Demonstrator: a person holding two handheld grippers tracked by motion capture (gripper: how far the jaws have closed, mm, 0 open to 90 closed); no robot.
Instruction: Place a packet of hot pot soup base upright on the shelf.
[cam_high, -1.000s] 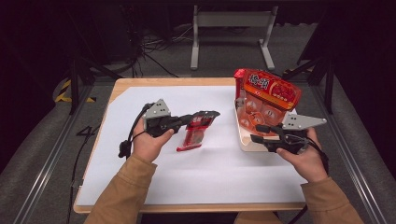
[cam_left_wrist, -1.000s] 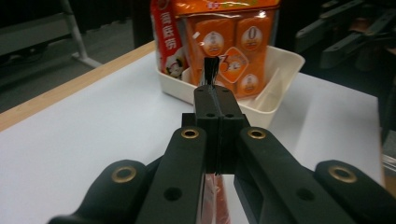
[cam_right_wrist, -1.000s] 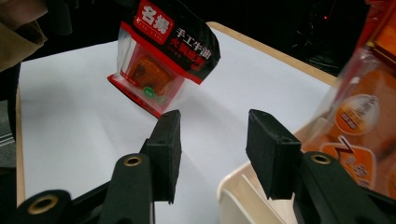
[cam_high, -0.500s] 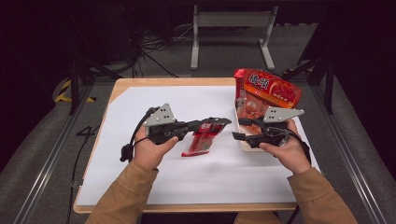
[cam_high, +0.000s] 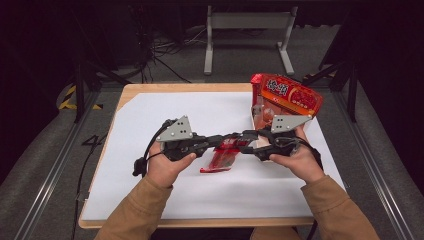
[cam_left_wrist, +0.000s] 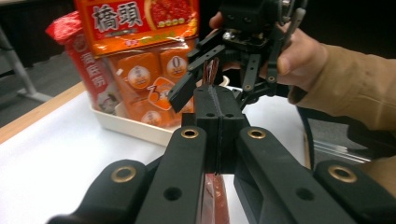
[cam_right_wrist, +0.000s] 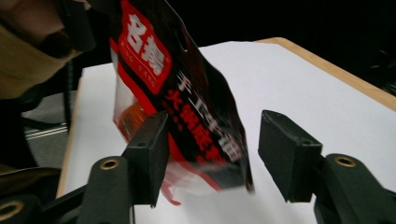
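A red and black sauce packet (cam_high: 221, 158) hangs above the white sheet, tilted, with my left gripper (cam_high: 227, 141) shut on its upper edge. In the left gripper view the jaws (cam_left_wrist: 217, 100) press together on the packet (cam_left_wrist: 214, 198). My right gripper (cam_high: 245, 137) faces it from the right. In the right gripper view the packet (cam_right_wrist: 187, 107) hangs between that gripper's jaws (cam_right_wrist: 212, 154). Those jaws have just been closing a little, but the right-hand pad (cam_right_wrist: 285, 154) still stands clear of the packet.
A white tray (cam_high: 251, 123) at the table's back right holds orange packets (cam_left_wrist: 149, 79), and a large red bag (cam_high: 290, 95) leans over it. White paper (cam_high: 150, 115) covers the wooden table (cam_high: 130, 90). Black metal frames stand on the floor behind.
The left gripper lifted the packet off the sheet and carried it right. The right gripper came left from the tray, and its jaws now straddle the packet.
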